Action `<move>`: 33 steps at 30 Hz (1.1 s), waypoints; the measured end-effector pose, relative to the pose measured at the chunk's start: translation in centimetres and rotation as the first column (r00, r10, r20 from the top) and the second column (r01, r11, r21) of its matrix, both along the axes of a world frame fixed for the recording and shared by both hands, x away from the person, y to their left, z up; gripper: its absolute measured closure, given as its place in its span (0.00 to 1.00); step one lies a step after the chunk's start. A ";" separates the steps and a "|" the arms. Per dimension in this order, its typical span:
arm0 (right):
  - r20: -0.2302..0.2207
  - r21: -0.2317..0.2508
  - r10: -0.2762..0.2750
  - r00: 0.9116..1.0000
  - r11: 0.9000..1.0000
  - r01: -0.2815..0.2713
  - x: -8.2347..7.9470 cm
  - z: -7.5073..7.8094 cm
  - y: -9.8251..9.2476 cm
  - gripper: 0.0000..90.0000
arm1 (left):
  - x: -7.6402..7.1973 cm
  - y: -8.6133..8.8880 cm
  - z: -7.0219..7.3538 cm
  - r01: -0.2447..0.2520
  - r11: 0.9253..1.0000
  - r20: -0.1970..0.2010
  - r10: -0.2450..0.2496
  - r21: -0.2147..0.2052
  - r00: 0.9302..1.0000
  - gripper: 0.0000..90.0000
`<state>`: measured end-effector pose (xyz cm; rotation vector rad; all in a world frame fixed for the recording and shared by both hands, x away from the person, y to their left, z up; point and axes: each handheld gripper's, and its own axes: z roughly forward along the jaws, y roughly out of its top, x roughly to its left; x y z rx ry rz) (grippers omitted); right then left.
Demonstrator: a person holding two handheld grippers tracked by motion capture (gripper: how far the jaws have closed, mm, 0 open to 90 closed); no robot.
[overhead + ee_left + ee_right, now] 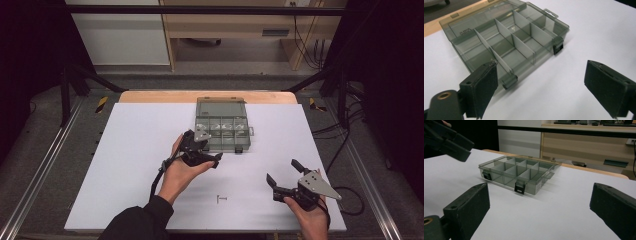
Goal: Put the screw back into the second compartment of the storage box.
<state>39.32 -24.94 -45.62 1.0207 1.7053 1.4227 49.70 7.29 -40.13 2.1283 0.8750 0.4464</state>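
A smoky translucent compartment box [222, 125] lies at the far middle of the white table top [130, 165]. Its dividers show through, and two dark latches sit on its near side. In the left gripper view the box [509, 37] is just ahead, and its compartments look empty. My left gripper [204, 146] hovers at the box's near left corner; its jaws [544, 85] stand wide apart with only bare table between them. My right gripper [282, 171] rests near the front right, open and empty [539, 207], facing the box [519, 171].
A small I-shaped mark or piece [221, 199] lies near the front edge between the hands. The white sheet covers a wooden table; metal rails [45, 165] run along both sides. Wooden furniture [240, 30] stands beyond the far edge.
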 end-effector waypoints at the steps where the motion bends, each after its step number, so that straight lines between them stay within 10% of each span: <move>1: 0.000 0.000 0.000 1.000 1.000 0.000 0.0 0.0 0.0 0.03 | 0.0 0.0 0.0 0.000 1.000 0.000 0.000 0.000 1.000 0.10; 17: 0.006 0.016 -0.008 1.000 1.000 0.008 -0.1 0.1 -0.3 0.03 | -4.7 -0.8 -1.2 0.149 0.983 -0.082 -0.140 0.106 0.987 0.05; 33: 0.003 0.021 -0.011 1.000 1.000 0.011 -0.2 0.1 -0.3 0.03 | -7.2 -2.9 -2.4 0.175 0.969 -0.164 -0.147 0.173 0.975 0.06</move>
